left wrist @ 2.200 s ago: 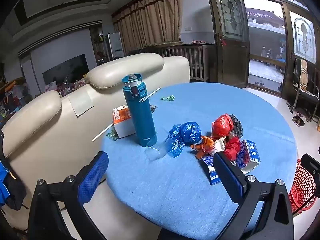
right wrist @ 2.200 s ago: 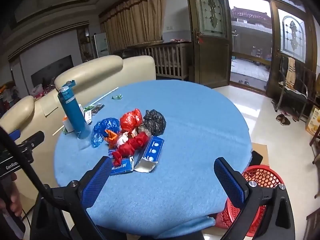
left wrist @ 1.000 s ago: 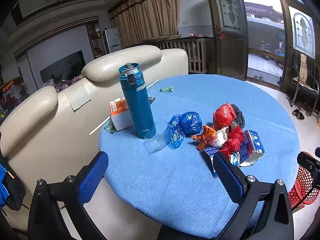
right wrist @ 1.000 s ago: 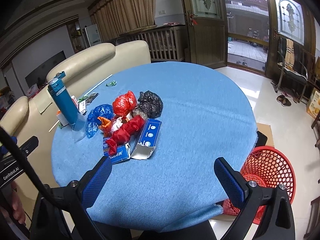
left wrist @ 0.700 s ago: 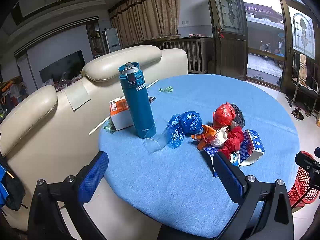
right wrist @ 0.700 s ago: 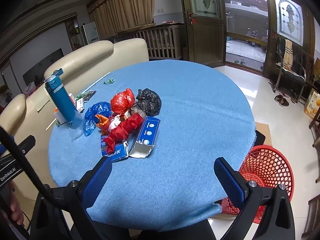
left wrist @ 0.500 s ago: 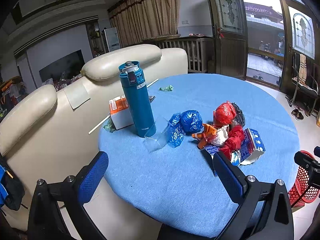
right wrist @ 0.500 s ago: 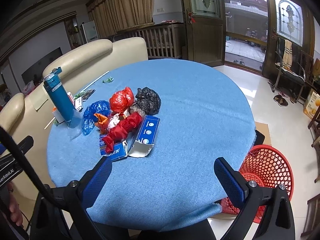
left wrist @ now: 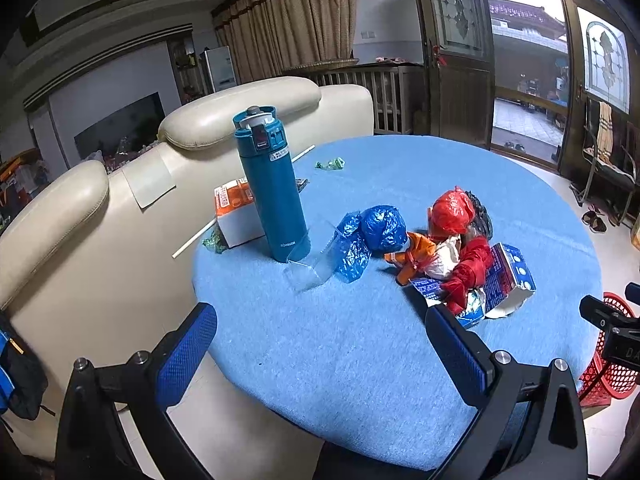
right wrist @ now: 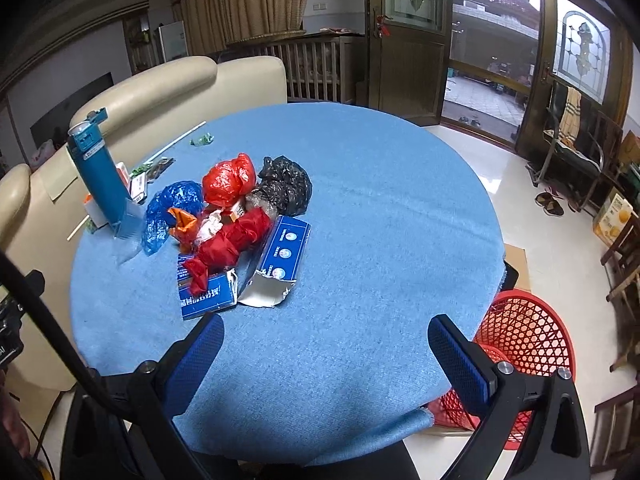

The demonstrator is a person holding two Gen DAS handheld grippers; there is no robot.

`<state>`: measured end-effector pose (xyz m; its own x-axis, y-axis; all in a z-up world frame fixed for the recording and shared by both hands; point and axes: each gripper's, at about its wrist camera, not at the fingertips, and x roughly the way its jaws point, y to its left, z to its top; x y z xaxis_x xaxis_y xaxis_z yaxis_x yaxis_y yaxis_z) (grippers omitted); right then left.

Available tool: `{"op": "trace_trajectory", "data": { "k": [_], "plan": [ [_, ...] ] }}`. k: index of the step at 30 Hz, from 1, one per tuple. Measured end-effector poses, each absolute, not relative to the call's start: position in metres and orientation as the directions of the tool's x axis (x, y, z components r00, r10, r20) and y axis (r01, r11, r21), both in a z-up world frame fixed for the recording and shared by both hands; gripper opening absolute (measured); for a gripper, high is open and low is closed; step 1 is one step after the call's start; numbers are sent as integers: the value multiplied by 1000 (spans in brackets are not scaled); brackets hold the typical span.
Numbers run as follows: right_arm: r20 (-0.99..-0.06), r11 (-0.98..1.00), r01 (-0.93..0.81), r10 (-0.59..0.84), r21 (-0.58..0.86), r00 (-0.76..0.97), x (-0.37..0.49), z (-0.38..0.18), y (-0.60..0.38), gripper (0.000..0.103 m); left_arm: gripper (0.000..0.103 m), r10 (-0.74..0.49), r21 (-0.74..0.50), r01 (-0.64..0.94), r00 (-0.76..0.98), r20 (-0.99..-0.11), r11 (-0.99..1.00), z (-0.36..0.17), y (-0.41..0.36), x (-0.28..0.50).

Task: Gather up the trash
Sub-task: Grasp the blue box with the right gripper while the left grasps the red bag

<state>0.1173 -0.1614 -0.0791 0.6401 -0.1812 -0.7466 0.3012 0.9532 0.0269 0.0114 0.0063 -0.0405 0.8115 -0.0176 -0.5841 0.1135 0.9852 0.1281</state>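
A heap of trash lies on the round blue table: a red bag, a black bag, a blue bag, a red wrapper and torn blue cartons. The same heap shows in the left wrist view, with the red bag and the blue bag. My right gripper is open and empty above the table's near edge. My left gripper is open and empty, short of the heap. A red mesh basket stands on the floor at the right.
A teal flask stands at the table's left, next to a clear plastic cup and an orange-white box. A small green wrapper lies further back. A cream sofa backs the table. Chairs stand by the door at right.
Both grippers have drifted a little closer to the table and higher over it; the heap now sits nearer in the right wrist view. Nothing on the table has moved.
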Motion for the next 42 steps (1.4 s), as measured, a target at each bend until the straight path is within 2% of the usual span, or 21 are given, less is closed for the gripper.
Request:
{"op": "trace_trajectory", "data": {
  "k": [17,24,28,30,32,36,37,39,42],
  "plan": [
    [-775,949,309,-147,65,615,134,-106,-185,103,103,-3,181,184,709,-705,966,-78,-20,33],
    [-771,938,269,-3,219,637,160,-124,-211,103,103,-24,189,245,666,-745,951,-98,-33,51],
    [-755,902,232,139,363,640,190,-133,-222,102,103,-30,195,263,662,-749,945,-101,-37,58],
    [-750,886,222,185,407,635,204,-138,-223,97,103,-39,195,276,660,-750,941,-103,-39,60],
    [-762,881,218,213,421,611,221,-145,-220,80,103,-57,185,294,657,-752,938,-102,-41,60],
    [-804,874,224,261,432,534,244,-168,-209,58,103,-102,167,339,650,-753,926,-101,-48,65],
    [-803,864,223,284,451,524,246,-173,-209,41,103,-113,163,350,648,-753,922,-100,-49,67],
    [-783,846,213,318,489,534,243,-177,-210,39,103,-150,143,383,639,-755,913,-99,-56,71],
    [-782,872,202,269,445,563,233,-171,-214,38,103,-219,114,454,615,-757,884,-100,-74,82]
  ]
}}
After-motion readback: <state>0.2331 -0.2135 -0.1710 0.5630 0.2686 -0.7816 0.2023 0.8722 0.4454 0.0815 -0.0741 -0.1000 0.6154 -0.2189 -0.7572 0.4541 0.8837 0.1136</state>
